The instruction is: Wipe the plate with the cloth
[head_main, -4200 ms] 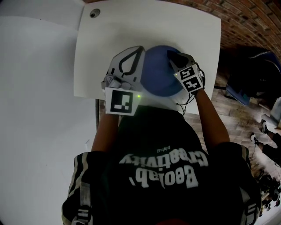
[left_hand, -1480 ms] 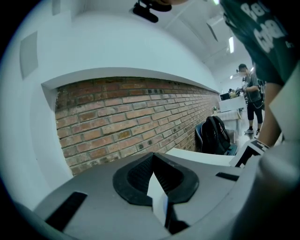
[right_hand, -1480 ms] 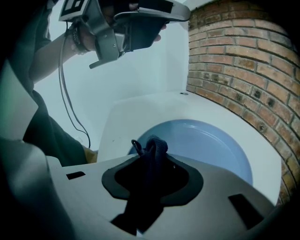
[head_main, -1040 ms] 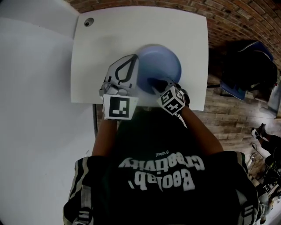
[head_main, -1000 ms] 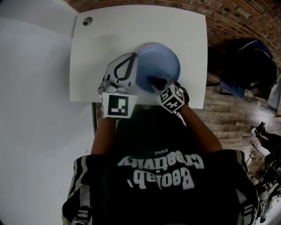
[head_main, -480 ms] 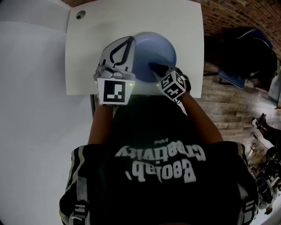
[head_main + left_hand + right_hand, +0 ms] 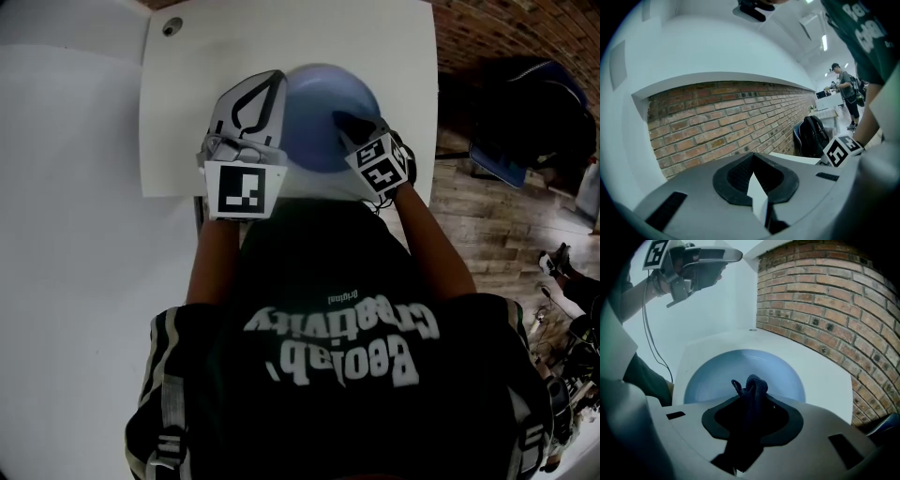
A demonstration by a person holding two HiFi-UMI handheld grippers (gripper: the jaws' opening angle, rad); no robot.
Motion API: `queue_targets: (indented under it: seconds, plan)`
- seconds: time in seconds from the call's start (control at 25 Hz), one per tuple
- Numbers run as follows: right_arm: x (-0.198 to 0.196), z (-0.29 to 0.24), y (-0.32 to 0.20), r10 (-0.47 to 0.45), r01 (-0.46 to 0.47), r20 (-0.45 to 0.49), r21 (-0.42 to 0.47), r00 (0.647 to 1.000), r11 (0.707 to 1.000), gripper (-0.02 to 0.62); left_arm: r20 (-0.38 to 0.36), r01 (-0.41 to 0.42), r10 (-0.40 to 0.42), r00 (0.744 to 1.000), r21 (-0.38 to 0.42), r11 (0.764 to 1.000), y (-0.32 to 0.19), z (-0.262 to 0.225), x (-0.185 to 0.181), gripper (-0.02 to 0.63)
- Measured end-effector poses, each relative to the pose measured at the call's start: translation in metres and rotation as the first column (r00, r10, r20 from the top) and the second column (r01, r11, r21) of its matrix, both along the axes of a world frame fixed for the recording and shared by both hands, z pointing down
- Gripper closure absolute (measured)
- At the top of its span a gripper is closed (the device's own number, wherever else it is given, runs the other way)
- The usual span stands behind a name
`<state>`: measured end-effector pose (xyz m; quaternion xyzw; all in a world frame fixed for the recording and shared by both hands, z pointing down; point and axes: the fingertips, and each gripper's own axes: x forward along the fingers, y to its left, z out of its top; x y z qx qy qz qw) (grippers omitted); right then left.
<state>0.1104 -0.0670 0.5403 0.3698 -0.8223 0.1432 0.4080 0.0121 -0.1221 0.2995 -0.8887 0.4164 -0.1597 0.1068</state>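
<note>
- The dark blue cloth (image 7: 753,384) is pinched tight in the right claw (image 7: 751,401) and aimed at the round pale-blue plate (image 7: 719,373), evidently for wiping.
- The plate is seen at upper centre of the head view, on the white surface (image 7: 183,103).
- The left claw (image 7: 756,185), closed on nothing, is held aloft, apparently clear of the wiping path.

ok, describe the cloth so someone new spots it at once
On the white table by the brick wall sits a light blue plate. Over it, the right gripper pinches a dark navy cloth, the only dark, crumpled thing there.
</note>
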Motion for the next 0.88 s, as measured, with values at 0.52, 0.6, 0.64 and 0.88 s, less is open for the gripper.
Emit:
queue_targets:
  seconds: [0.52,0.6,0.64,0.88]
  plan:
    - [0.012,-0.002,-0.06,0.06,-0.059,-0.013,0.023,0.998,0.998,0.491,0.017,0.05,-0.049,0.999,-0.023,0.999,-0.007,0.011,-0.025,0.603]
    - [0.008,-0.001,-0.07,0.058,-0.058,-0.016,0.027,0.998,0.998,0.491,0.019,0.062,-0.062,0.998,-0.03,0.998,-0.009,0.014,-0.033,0.603]
    - [0.006,-0.001,-0.075,0.057,-0.056,-0.018,0.029,0.998,0.998,0.491,0.019,0.069,-0.068,0.997,-0.033,0.997,-0.01,0.016,-0.037,0.603]
    - [-0.011,0.004,-0.093,0.021,-0.02,-0.018,0.022,1.0,1.0,0.491,0.014,0.11,-0.109,0.994,-0.058,0.992,-0.013,0.023,-0.055,0.603]
